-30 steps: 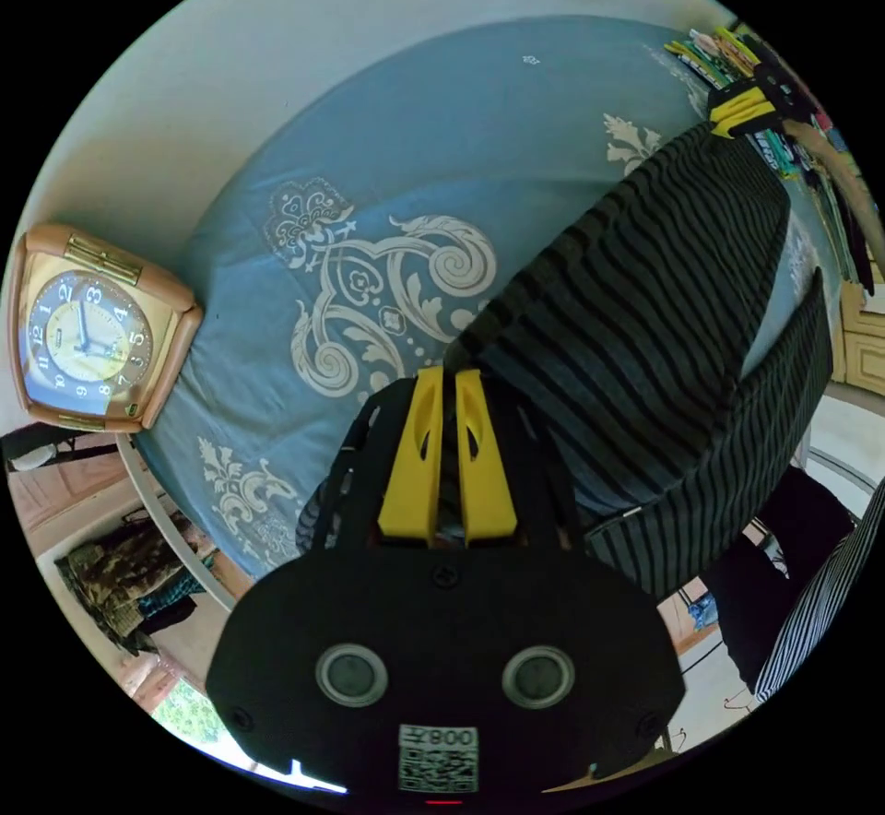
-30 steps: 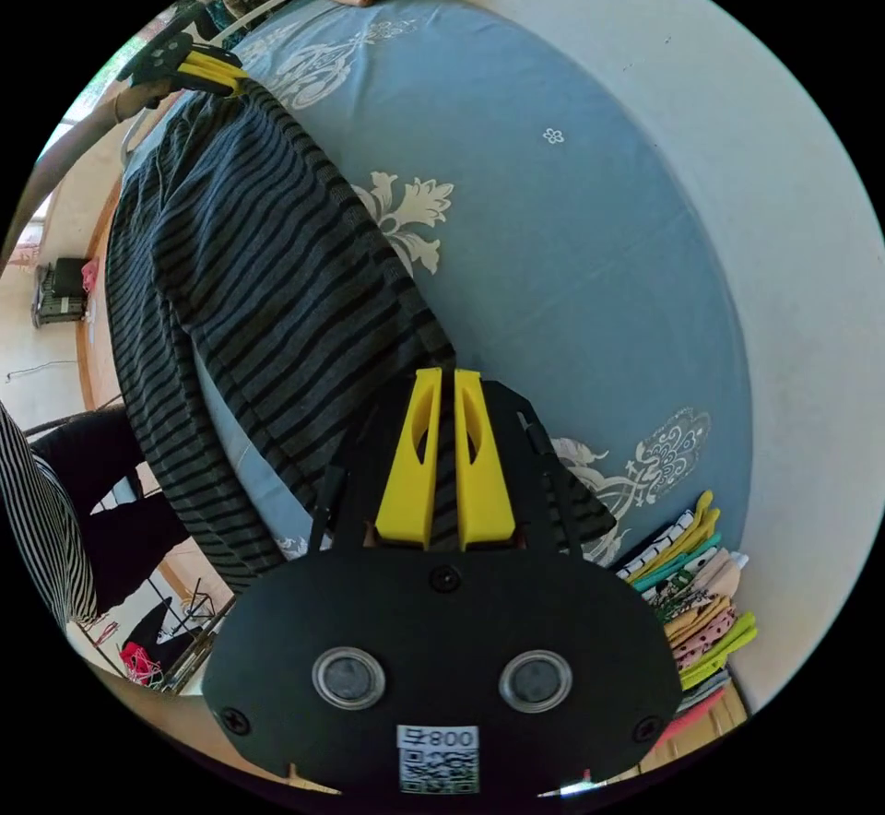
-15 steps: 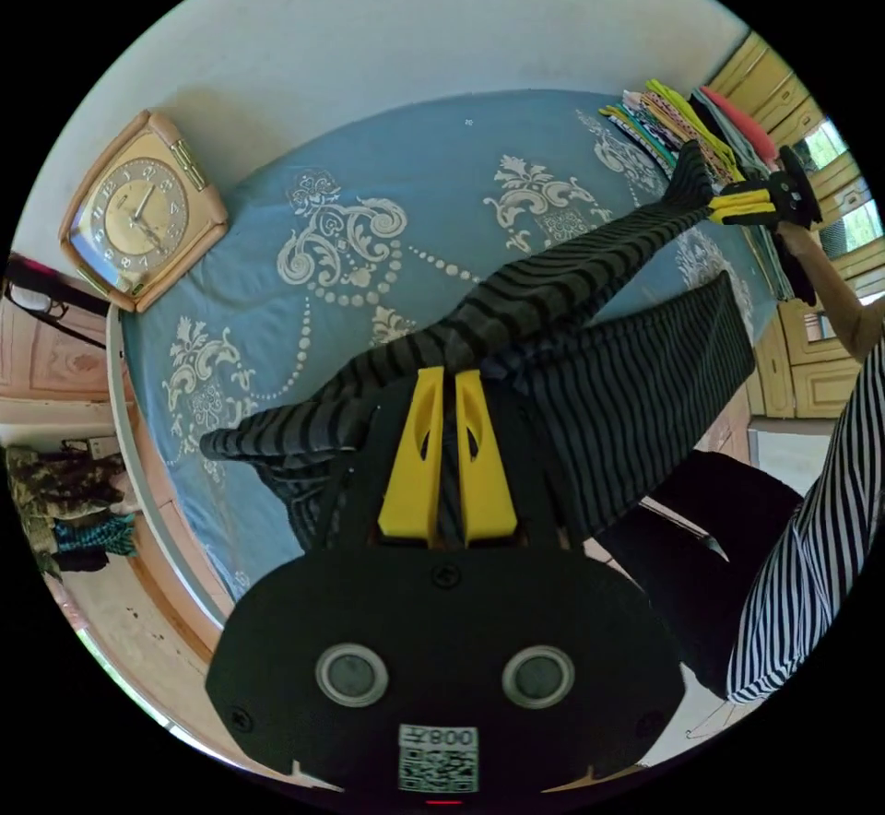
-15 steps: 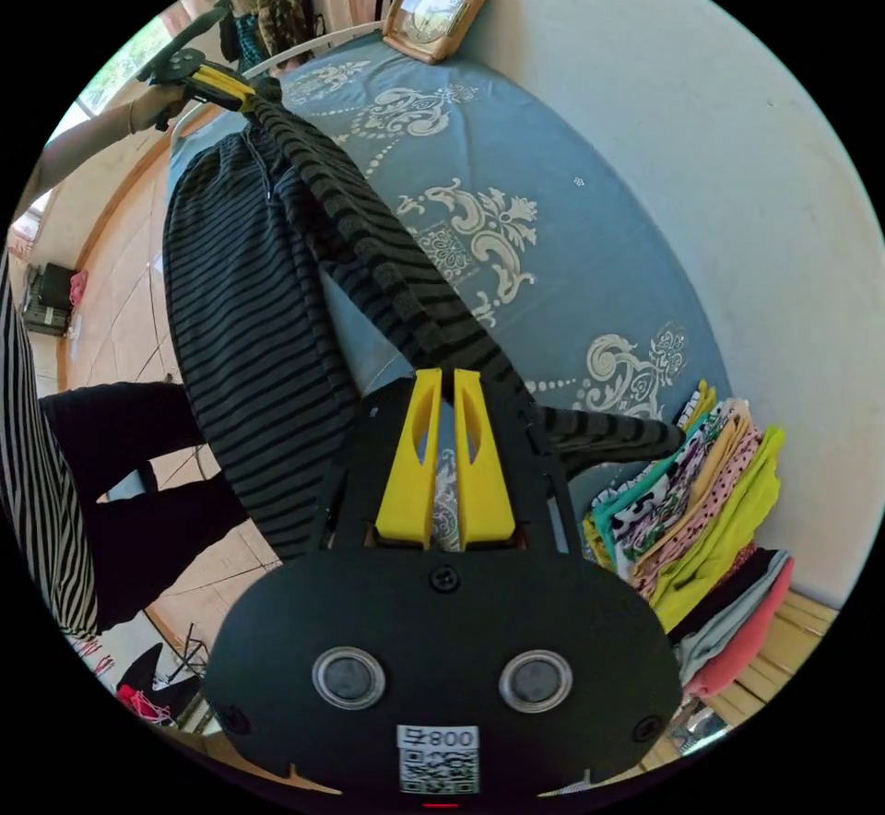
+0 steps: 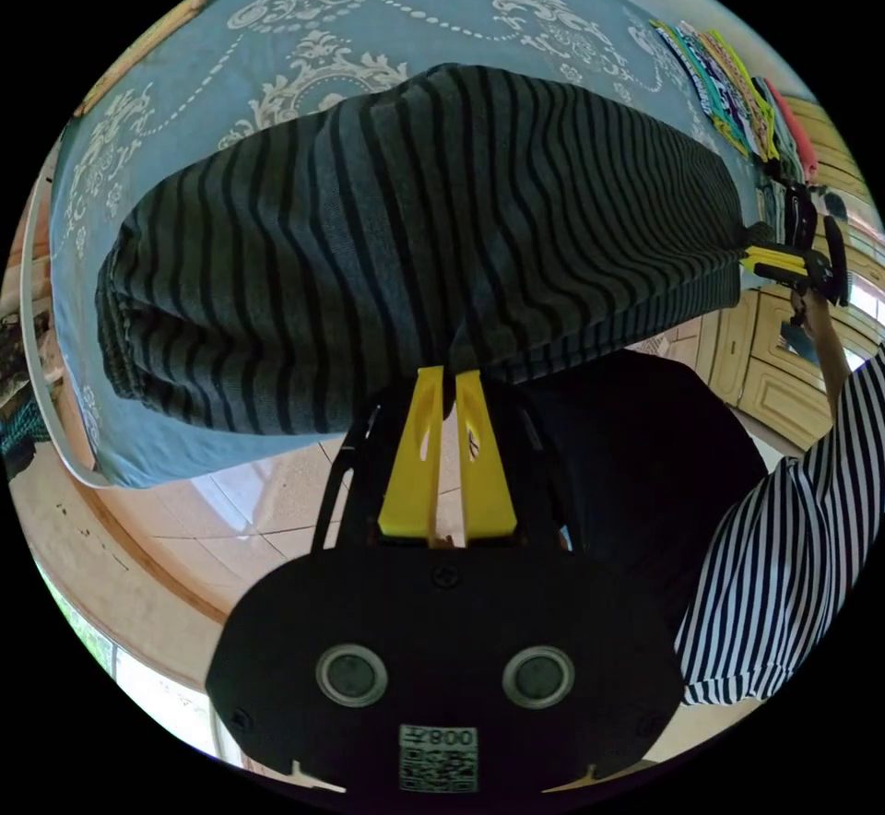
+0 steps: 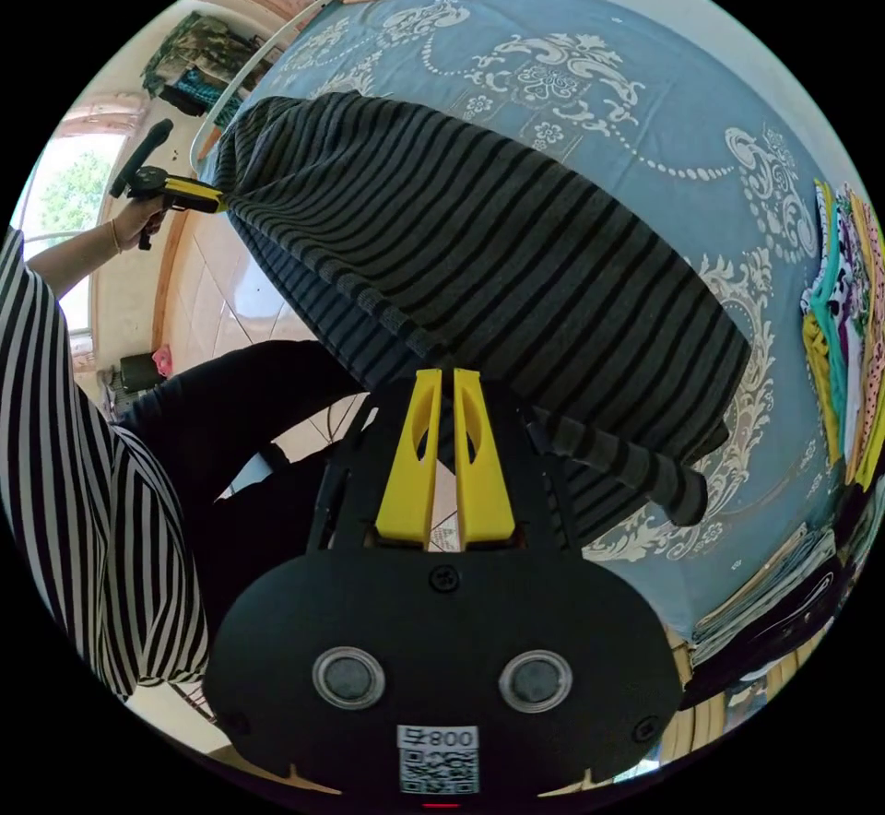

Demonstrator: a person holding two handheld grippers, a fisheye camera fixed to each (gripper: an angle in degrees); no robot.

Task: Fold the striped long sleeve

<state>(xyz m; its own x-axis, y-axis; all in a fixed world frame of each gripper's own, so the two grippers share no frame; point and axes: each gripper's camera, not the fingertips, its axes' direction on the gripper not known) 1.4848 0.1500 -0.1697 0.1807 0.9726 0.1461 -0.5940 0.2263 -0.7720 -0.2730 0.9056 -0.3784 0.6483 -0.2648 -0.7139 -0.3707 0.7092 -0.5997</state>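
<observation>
Striped long sleeve (image 5: 442, 234) held stretched between two pairs of tongs above the near edge of a bed (image 5: 166, 50) covered in a blue patterned sheet. The left tongs (image 5: 447, 391) are clenched on the shirt's near edge, jaws almost together with the cloth pinched at their tips. The right tongs (image 6: 440, 386) grip the same edge in the same way, a ribbed band of the shirt (image 6: 479, 299) running straight into their tips. Each pair also appears at the far end of the other's view: the right tongs (image 5: 770, 260) at the shirt's far corner in the left gripper view, the left tongs (image 6: 189, 195) at the opposite corner in the right gripper view.

The long axis of the shirt runs from one pair of tongs to the other, roughly along the bed's near edge. The held edge lies on the person's side. The body of the cloth bulges away from it over the sheet, and whether its far part rests on the bed cannot be told. One sleeve (image 6: 627, 469) trails loose beside the right tongs.

Judgement: neither hand is nearer, since both grip the same edge. The coming move turns on carrying that edge away from the person, across the axis, to lay the shirt flat on the bed. A stack of folded clothes (image 6: 843, 317) sits well apart at the bed's end.
</observation>
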